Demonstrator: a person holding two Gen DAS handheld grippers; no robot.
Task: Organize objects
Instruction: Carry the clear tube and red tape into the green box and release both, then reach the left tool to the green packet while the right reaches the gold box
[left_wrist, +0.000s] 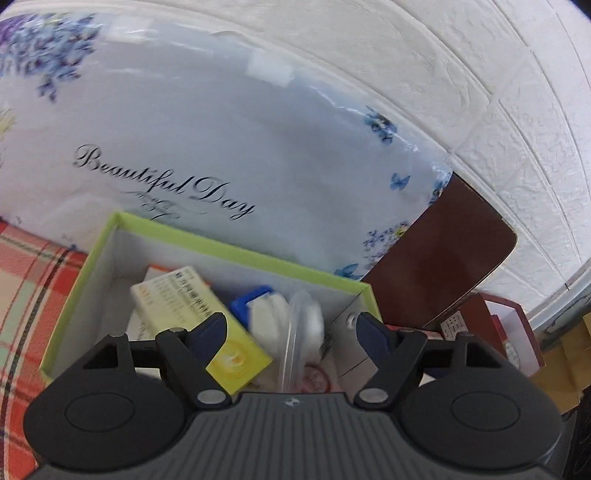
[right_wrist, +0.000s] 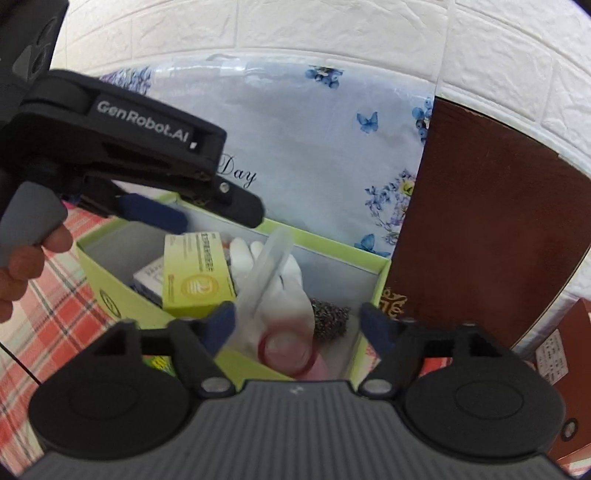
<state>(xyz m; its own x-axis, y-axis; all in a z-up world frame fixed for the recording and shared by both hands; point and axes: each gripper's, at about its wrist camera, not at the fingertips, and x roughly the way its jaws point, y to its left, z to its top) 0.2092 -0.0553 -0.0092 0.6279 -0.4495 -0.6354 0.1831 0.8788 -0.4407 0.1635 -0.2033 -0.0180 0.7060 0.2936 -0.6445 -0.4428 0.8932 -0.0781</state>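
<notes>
Both claws hung over the green box (right_wrist: 380, 275), each spread wide and holding nothing.

The left claw (left_wrist: 291, 328) and right claw (right_wrist: 297, 323) covered the box's near edge; inside, a yellow carton (right_wrist: 197, 275), white glove (right_wrist: 291, 291), red-rimmed cup (right_wrist: 286, 352) and clear strip (right_wrist: 267, 266) blurred together.

The green box (right_wrist: 122, 291) looks like matt cardboard, the yellow carton (right_wrist: 195, 280) inside it smooth printed card. That clear tube (right_wrist: 269, 258) is see-through plastic, the scrubber (right_wrist: 328, 317) wiry metal. The floral bag (left_wrist: 221, 129) is shiny plastic film, the tablecloth (left_wrist: 29, 266) woven plaid cloth, and the wall (left_wrist: 480, 74) has a rough white texture.
</notes>
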